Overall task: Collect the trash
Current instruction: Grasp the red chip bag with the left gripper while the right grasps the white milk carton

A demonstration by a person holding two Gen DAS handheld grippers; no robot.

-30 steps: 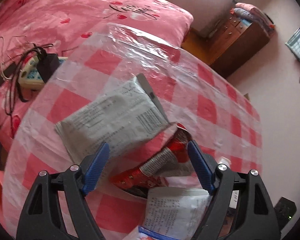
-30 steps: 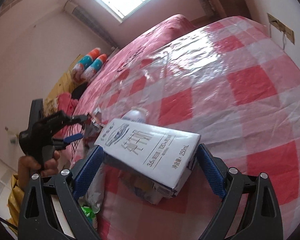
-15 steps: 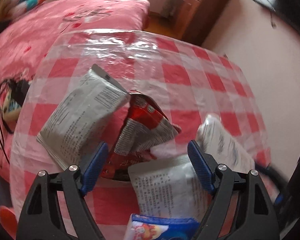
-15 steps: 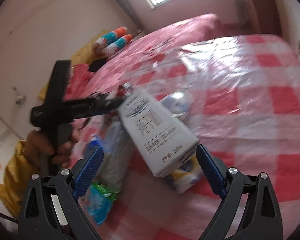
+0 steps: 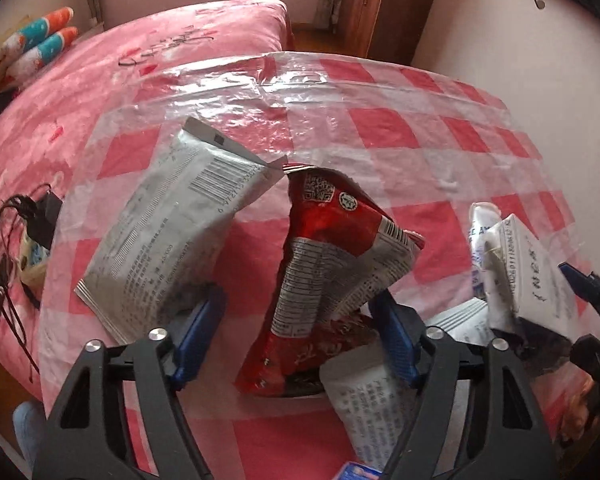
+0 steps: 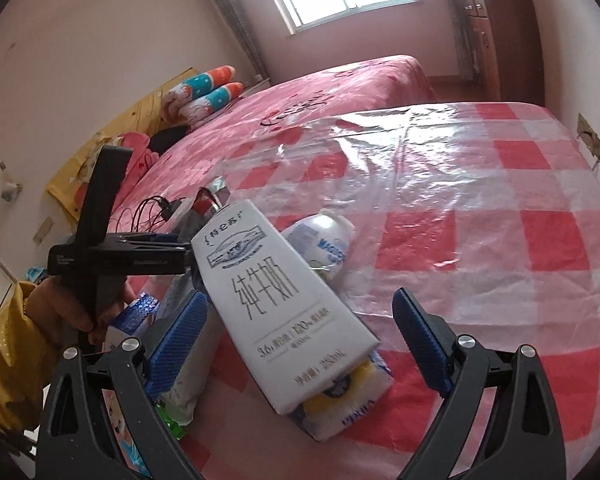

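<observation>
My left gripper point(image 5: 298, 336) pitches steeply down over the checked tablecloth point(image 5: 384, 128), jaws just narrowing, parted around the red snack bag point(image 5: 332, 256), pads seemingly not yet pressing, though the bag hides the contact; the bag stands on end, long axis running away from me; a grey wrapper point(image 5: 168, 240) lies tilted just beside it on the left; my right gripper point(image 6: 300, 340) slopes down, jaws spread wide either side of a white milk carton point(image 6: 276, 300), gripping nothing; the carton lies among the litter, top pointing away to the left.
</observation>
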